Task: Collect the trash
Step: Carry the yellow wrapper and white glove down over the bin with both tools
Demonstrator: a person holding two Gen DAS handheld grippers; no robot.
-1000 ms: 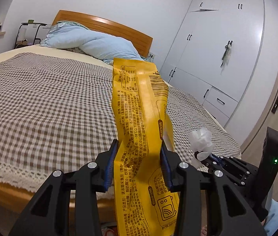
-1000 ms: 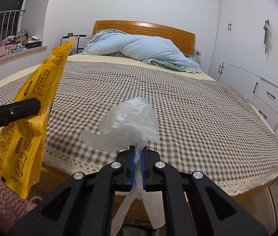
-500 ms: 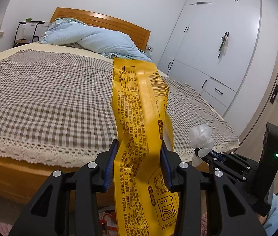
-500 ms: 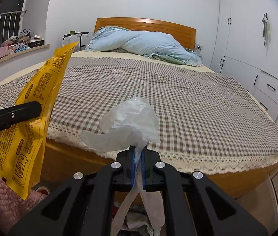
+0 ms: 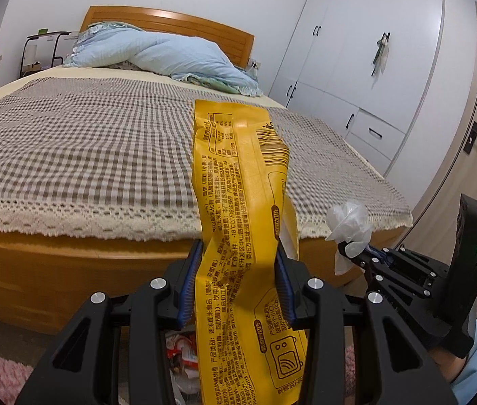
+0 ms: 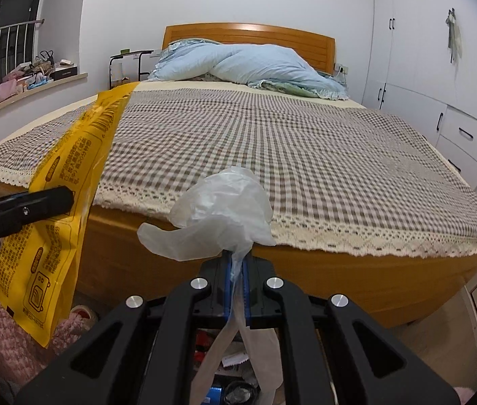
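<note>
I am standing in a bedroom of a private home. A double bed (image 6: 272,155) with a wooden headboard (image 6: 248,35) fills most of the room, spread with a brown-and-cream checked cover (image 5: 86,148) edged in lace. A pale blue duvet (image 6: 255,64) lies bunched at the head. White fitted wardrobes with drawers (image 5: 373,67) line the right wall, beside a wooden door (image 5: 475,155). A cluttered window ledge (image 6: 25,77) runs along the left. Pink fluffy rug (image 6: 12,334) on the floor.
</note>
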